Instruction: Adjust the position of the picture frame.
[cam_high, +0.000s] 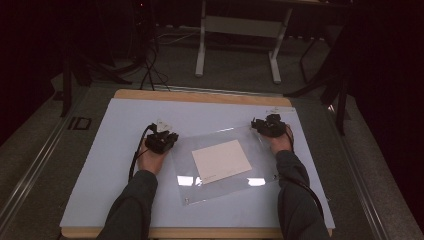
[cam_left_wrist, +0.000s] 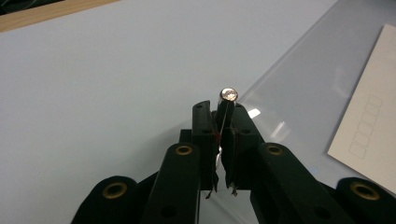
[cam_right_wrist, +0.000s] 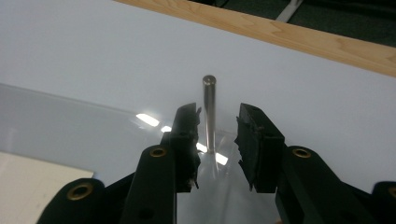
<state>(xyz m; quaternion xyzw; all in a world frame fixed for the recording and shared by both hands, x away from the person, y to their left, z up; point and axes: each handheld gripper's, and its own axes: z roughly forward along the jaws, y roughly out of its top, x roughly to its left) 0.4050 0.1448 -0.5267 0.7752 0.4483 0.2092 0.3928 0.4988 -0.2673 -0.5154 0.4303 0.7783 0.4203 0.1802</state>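
While pinched by left gripper (cam_left_wrist: 223, 140) jaws, clear sleeve (cam_high: 220, 165) corner.

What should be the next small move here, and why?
Probably draw the right gripper back off the metal pin. Its jaws stand apart beside the pin without pressing it, which stands upright on the clear plastic sheet. The left gripper is shut on the other pin.

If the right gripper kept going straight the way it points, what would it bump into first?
The right gripper has open jaws, and a thin shiny metal pin stands upright between them on the clear plastic sleeve. Going straight on, it would probably meet that pin first, though the depth is hard to judge.
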